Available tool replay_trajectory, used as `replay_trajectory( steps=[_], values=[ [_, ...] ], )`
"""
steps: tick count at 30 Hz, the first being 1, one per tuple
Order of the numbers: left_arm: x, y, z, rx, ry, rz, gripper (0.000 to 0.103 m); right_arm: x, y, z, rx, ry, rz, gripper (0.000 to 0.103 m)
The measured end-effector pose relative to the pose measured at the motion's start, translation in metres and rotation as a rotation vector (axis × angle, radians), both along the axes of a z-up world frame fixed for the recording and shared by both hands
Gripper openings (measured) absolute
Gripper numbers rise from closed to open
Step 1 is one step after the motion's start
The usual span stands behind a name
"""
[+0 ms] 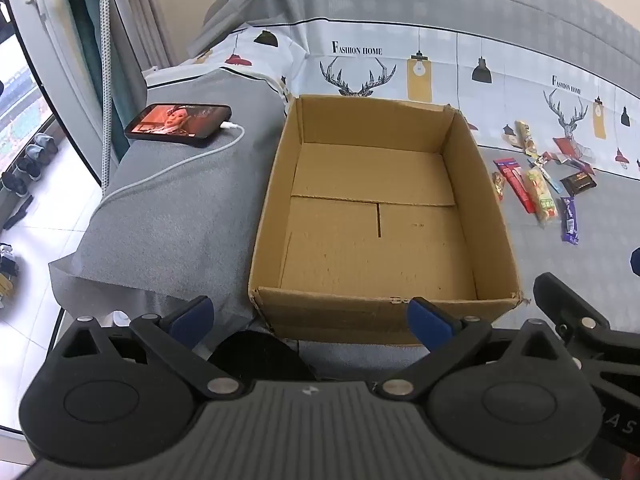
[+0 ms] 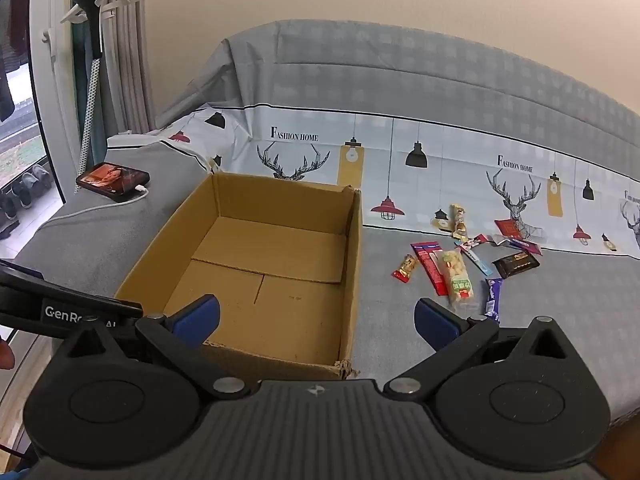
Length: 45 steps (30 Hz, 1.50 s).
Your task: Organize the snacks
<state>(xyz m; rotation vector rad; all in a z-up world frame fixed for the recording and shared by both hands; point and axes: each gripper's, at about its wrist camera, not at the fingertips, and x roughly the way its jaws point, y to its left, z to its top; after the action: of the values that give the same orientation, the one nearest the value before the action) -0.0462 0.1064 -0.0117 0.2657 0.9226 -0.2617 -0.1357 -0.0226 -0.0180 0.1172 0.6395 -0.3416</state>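
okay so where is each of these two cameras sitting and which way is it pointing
Left wrist: sits on the left gripper, looking steeply down into the empty cardboard box; its open blue-tipped fingers show, and part of the other gripper at right.
Right wrist: sits on the right gripper, aimed less steeply across the box's right corner at the snacks; its open fingers show.
Shared: box, snacks, phone, deer-print bedding.
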Motion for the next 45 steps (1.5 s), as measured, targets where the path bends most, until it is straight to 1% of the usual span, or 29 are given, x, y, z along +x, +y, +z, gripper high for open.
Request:
replay_trajectory(
  steps=[8,14,15,21,29,45],
  values=[
    [-0.0003,0.0012,-0.0005,0.0,0.001,0.0,0.103,-0.0026,0.0012,-0.003,0.002,-0.002,-0.002,0.103],
    [-0.0004,0.0012,-0.0007,-0.002,0.001,-0.001,0.103,-0.0024,0.0066,0.0016,-0.005,0.0,0.001,0.103],
    [-0.001,0.0015,-0.0012,-0.002,0.002,-0.001,0.103,-0.005,0.0054,-0.002,-0.002,0.003,0.001,0.103],
    [-0.004,0.0018,-0.0025,0.002,0.0,-0.003,0.103,-0.0027,0.0005,-0.0021,0.015,0.009,-0.004,0.103],
    [-0.0039,0.0015,-0.0012,0.001,0.005,-0.002,0.103,-0.0035,0.0005,-0.0025,-0.007,-0.006,-0.006,0.103],
    [-0.0045,-0.0001,-0.0009,0.012,0.01,0.002,0.103,-0.0037,0.0007,-0.0072,0.031,-0.003,-0.008,0.103]
  ],
)
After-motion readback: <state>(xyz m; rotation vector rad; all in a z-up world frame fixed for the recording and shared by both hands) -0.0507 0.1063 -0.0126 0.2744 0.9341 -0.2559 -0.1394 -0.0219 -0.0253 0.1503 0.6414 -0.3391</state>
